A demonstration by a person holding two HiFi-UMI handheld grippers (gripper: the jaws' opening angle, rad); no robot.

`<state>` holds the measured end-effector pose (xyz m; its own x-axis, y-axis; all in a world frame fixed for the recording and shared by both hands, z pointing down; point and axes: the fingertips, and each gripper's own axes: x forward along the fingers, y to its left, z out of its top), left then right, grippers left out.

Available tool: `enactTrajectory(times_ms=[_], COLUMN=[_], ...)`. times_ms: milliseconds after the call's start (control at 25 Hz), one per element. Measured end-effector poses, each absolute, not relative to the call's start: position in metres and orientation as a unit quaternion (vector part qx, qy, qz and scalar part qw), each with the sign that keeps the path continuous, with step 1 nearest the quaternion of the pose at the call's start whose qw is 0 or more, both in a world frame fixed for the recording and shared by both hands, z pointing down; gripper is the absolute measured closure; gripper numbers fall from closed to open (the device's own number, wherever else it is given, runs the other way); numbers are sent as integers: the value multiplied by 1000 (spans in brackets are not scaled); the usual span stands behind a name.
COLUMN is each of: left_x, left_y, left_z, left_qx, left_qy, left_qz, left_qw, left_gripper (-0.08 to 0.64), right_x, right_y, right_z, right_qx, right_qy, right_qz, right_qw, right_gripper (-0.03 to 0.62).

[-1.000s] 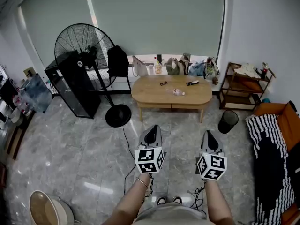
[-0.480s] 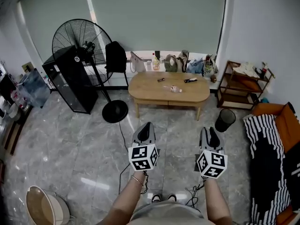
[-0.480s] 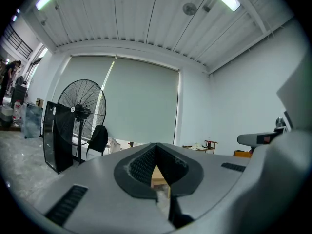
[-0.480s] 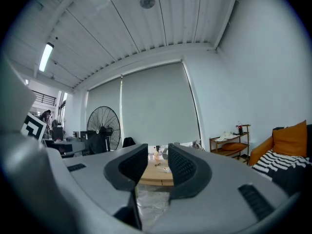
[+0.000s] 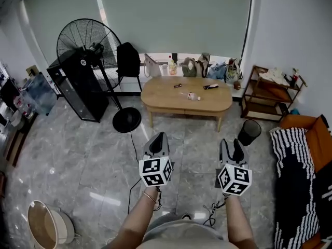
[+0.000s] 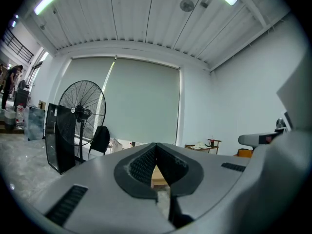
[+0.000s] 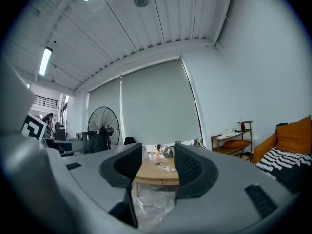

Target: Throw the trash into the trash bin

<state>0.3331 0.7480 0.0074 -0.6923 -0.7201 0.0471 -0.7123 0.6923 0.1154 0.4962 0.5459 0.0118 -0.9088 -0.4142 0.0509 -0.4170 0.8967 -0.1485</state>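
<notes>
Right hand-held gripper: jaws just opening, empty | left hand-held gripper: closed | trash on table: axis unreadable

Big black pedestal fan in the upper left, with a black cabinet right beside it. An oval wooden coffee table sits top centre on the grey marble floor. Bags are lined up on the sill behind it, under a grey roller blind. Wooden shelf upper right. Down the right edge there's an orange sofa with a black-and-white blanket. Beige basin bottom left.
</notes>
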Motion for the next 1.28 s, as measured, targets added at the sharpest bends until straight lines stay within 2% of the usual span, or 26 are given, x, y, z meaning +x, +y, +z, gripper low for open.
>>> enactTrajectory(times_ms=[280, 520, 1280], left_x=[328, 295, 44], left_y=[733, 702, 570], left_z=[22, 31, 20], left_qx=[382, 388, 419], left_qy=[-922, -919, -906], left_qz=[-27, -34, -16], left_qw=[59, 62, 58], left_gripper=[551, 551, 551], right_x=[493, 467, 234], right_y=[522, 495, 368], right_z=[30, 47, 25], right_qx=[213, 212, 244], right_qy=[-972, -972, -965], right_qz=[97, 99, 91], right_qw=[21, 34, 19], right_gripper=[380, 397, 391])
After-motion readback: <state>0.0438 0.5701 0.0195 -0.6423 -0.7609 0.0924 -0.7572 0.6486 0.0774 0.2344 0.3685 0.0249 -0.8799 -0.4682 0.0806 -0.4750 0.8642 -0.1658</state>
